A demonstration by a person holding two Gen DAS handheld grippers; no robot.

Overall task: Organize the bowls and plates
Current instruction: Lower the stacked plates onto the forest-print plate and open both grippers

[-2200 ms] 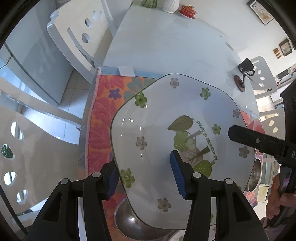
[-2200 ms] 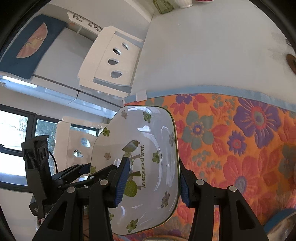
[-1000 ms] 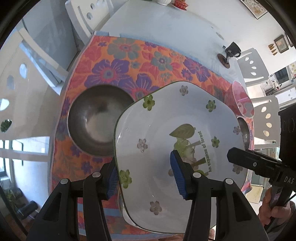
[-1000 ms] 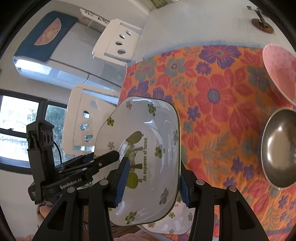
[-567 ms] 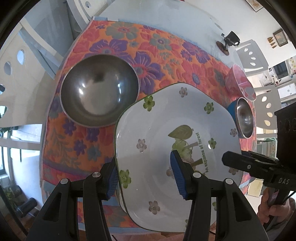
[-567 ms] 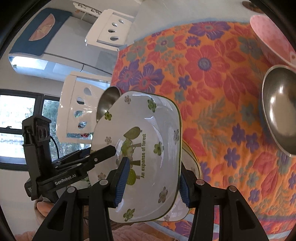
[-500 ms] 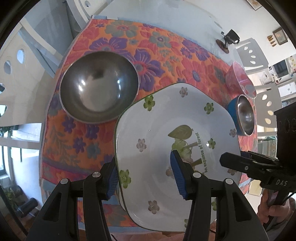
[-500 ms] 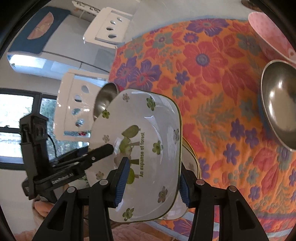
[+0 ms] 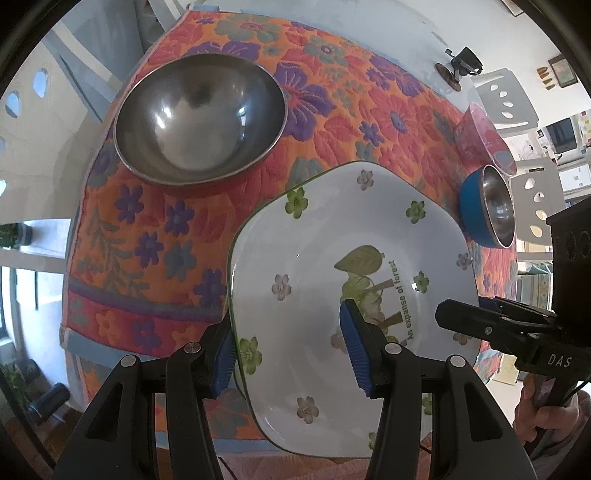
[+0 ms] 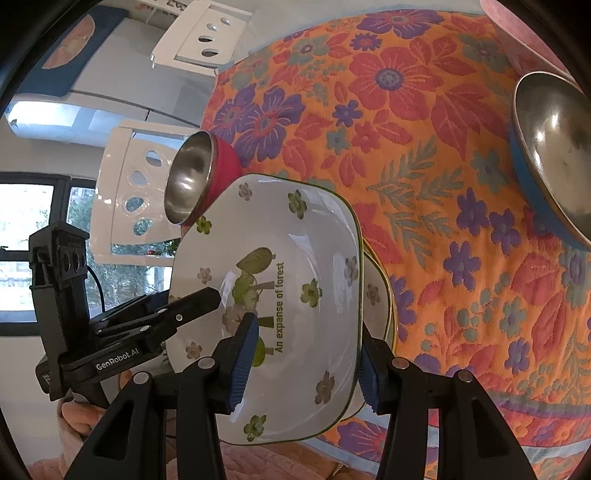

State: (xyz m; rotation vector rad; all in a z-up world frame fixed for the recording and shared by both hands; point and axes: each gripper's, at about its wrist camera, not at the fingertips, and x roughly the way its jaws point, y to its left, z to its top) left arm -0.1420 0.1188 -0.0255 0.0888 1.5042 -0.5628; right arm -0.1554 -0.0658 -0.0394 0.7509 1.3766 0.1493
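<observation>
White chairs point(image 9: 504, 98) ring the table, where a floral mat point(image 9: 332, 107) carries a steel bowl point(image 9: 199, 118) near its left edge and a blue bowl point(image 9: 487, 206) and a pink bowl point(image 9: 480, 136) at its right edge. Both grippers clamp the flowered plate point(image 9: 351, 266), left gripper point(image 9: 291, 347) and right gripper point(image 10: 301, 362) on opposite rims. It sits face up at the mat's near edge, above a second plate point(image 10: 376, 295), print running rim to rim.

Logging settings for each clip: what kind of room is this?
Most likely a home dining area: a table under a floral cloth, white cut-out chairs, and what looks like a refrigerator beside the window.
</observation>
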